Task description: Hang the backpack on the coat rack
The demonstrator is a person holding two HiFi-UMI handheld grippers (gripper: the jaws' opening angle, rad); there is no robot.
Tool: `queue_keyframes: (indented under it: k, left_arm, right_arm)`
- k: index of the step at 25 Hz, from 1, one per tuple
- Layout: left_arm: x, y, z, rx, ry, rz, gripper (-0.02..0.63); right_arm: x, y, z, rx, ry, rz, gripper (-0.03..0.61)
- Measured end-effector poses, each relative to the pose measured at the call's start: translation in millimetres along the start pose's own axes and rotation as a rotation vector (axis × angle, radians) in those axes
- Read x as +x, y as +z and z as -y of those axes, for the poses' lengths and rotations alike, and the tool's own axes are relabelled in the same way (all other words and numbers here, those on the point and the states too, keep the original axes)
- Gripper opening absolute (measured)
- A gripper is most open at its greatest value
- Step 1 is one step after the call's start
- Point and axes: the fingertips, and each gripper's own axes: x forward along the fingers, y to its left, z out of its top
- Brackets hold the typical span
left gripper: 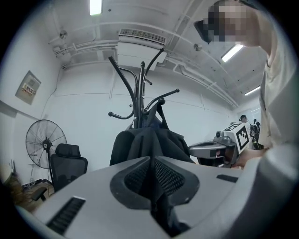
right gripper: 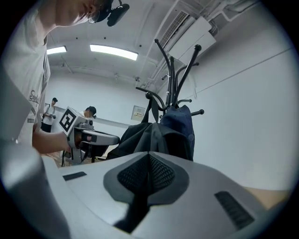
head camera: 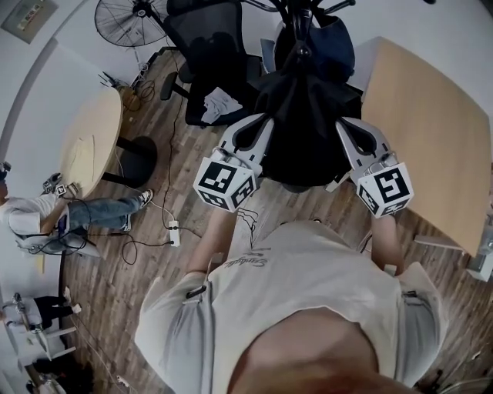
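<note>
A black backpack (head camera: 304,115) hangs from the black coat rack (left gripper: 141,88), with a dark blue bag (right gripper: 180,126) on the rack behind it. My left gripper (head camera: 258,131) is at the backpack's left side. In the left gripper view it (left gripper: 152,161) is shut on a fold of the black fabric. My right gripper (head camera: 348,129) is at the backpack's right side. In the right gripper view it (right gripper: 148,156) is shut and I see nothing between the pads. Both grippers point level at the backpack (left gripper: 149,144).
A black office chair (head camera: 208,46) and a standing fan (head camera: 127,19) are left of the rack. A wooden table (head camera: 431,131) lies to the right, a round table (head camera: 88,142) to the left. A power strip (head camera: 175,231) and cables lie on the floor. A person (head camera: 46,219) sits far left.
</note>
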Motion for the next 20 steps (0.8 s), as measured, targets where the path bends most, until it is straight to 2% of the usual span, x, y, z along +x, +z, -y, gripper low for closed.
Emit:
queue_keyframes:
  k: [13, 20]
  left_arm:
    - [3.4, -7.6, -4.9, -0.038, 0.015, 0.012, 0.037]
    - [6.7, -8.7, -6.3, -0.028, 0.029, 0.012, 0.035]
  right_arm:
    - [-0.9, -7.8, -5.9, 0.022, 0.017, -0.013, -0.005]
    - [-0.1, -13.8, -4.7, 0.031, 0.005, -0.002, -0.005]
